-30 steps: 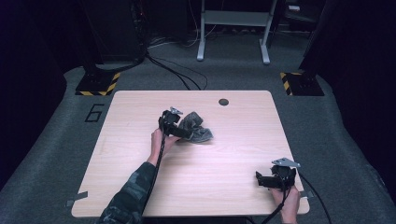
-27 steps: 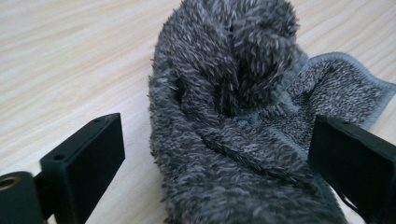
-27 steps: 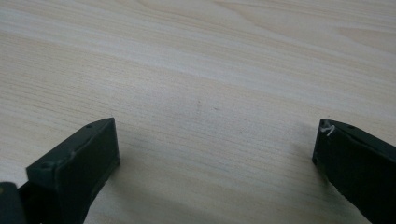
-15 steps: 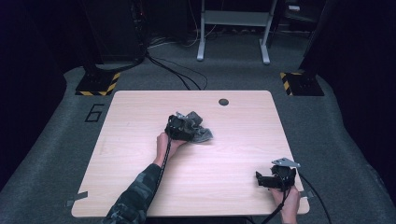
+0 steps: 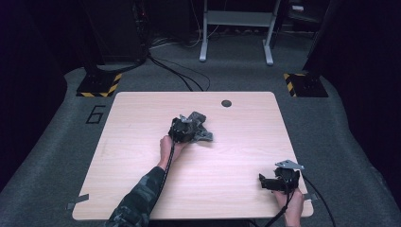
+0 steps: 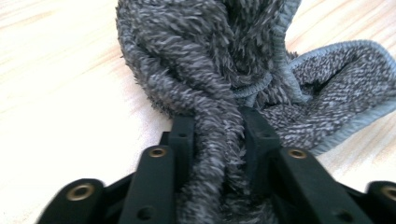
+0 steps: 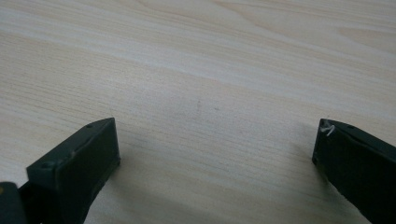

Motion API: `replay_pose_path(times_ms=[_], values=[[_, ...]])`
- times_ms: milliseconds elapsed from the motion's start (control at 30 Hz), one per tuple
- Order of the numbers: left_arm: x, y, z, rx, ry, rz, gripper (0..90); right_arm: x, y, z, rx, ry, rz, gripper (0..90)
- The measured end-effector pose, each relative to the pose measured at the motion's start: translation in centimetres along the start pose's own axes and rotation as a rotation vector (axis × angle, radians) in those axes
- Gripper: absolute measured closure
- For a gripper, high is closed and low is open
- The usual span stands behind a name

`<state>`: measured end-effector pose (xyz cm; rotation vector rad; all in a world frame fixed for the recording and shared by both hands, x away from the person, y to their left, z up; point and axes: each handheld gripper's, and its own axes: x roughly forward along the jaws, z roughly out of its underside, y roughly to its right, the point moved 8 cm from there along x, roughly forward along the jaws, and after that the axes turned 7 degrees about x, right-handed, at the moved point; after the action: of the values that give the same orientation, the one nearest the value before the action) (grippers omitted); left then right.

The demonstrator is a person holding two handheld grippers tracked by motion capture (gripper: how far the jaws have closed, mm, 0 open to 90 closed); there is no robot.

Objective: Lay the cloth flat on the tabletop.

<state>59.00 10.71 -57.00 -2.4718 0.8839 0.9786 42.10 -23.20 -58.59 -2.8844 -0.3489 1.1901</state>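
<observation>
The grey cloth (image 5: 197, 126) lies bunched near the middle of the surface (image 5: 142, 118), a little toward the far edge, short of the small dark round cap (image 5: 226, 103) set into the wood. In the left gripper view its shaggy pile is gathered into a thick twisted fold that runs between the jaws, and a flatter flap with a stitched hem spreads to one side on the wood.

A second ago the left claw (image 5: 182, 130) stood just to the near left of the heap; half a second ago it had moved in closer; now it sits against the cloth's left side, pinching the fold (image 6: 212, 140). The cloth itself has barely shifted in that time. That reads as a grasp just made, so a lift, drag or unfolding looks ready to begin, with nothing yet raised clear of the wood.

From above, the heap is slightly longer than wide, its long axis running from the claw at the left toward the lower right, where the flat hemmed flap points. The gripped fold lines up with the claw's own axis.

The right claw (image 5: 276, 182) rests well apart near the front right corner, where it was before, its jaws spread wide over bare wood (image 7: 210, 70) and holding nothing.
</observation>
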Motion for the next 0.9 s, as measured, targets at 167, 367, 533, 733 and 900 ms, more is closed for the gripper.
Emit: replay_pose_path(times_ms=[167, 367, 533, 733, 900], values=[[-0.4, -0.1, -0.3, -0.024, 0.04, 0.009, 74.0, 0.0, 0.0, 0.0, 0.0, 0.0, 0.0, 0.0], [-2.0, 0.3, -1.1, -0.015, 0.095, 0.015, 74.8, 0.0, 0.0, 0.0, 0.001, 0.0, 0.0, 0.0], [-3.9, 1.0, -2.2, -0.018, 0.164, 0.035, 74.9, 0.0, 0.0, 0.0, 0.0, 0.0, 0.0, 0.0], [-6.1, 2.0, -2.8, 0.008, 0.211, 0.049, 74.8, 0.0, 0.0, 0.0, 0.0, -0.001, 0.0, 0.0], [-7.6, 2.7, -2.8, 0.027, 0.235, 0.053, 74.8, 0.0, 0.0, 0.0, 0.0, -0.001, 0.0, 0.0]])
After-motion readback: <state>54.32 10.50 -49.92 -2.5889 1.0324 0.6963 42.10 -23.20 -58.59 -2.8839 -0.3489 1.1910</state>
